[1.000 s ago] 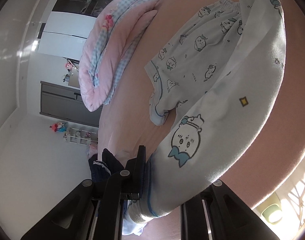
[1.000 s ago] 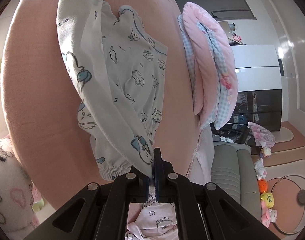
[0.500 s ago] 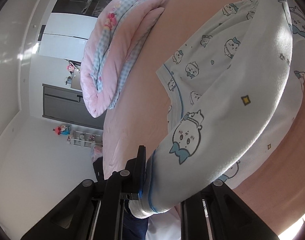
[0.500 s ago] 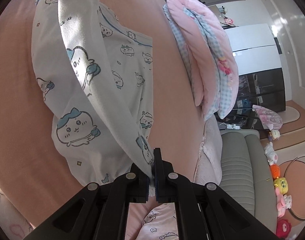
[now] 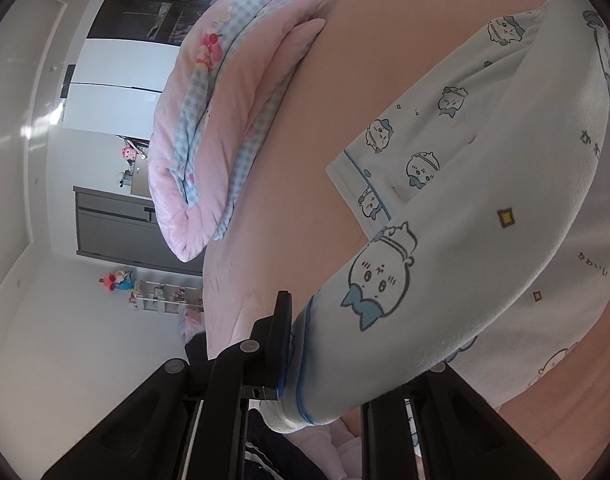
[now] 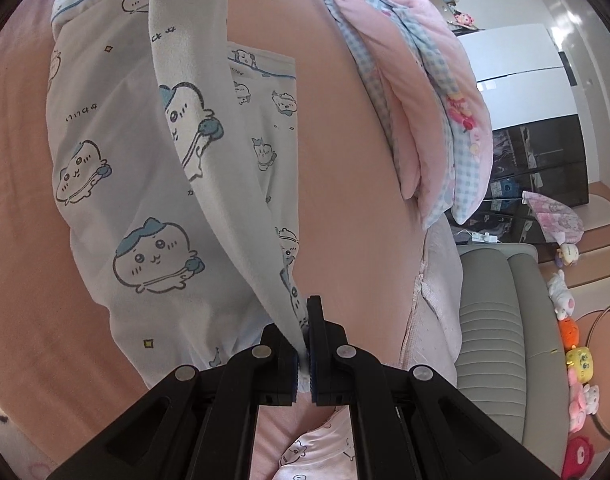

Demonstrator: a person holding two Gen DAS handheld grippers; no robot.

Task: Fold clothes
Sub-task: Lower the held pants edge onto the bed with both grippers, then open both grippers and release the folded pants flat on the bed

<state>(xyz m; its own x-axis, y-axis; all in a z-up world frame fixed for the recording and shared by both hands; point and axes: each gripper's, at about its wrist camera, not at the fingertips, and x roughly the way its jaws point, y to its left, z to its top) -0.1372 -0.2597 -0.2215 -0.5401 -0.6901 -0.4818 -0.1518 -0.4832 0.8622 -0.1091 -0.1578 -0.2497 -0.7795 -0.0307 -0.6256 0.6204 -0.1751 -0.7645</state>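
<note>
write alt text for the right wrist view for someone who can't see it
The right gripper pinches the edge of a pale blue pajama garment printed with cartoon animals, lifted over a pink bed. A folded pink quilt lies behind; a grey sofa stands to the right.

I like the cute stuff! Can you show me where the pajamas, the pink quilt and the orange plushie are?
pajamas (image 6: 145, 216), right wrist view, on the flat printed part lying on the bed.
pink quilt (image 6: 421, 92), right wrist view, on its folded pink top.
orange plushie (image 6: 569, 332), right wrist view, on its body, on the floor.
</note>
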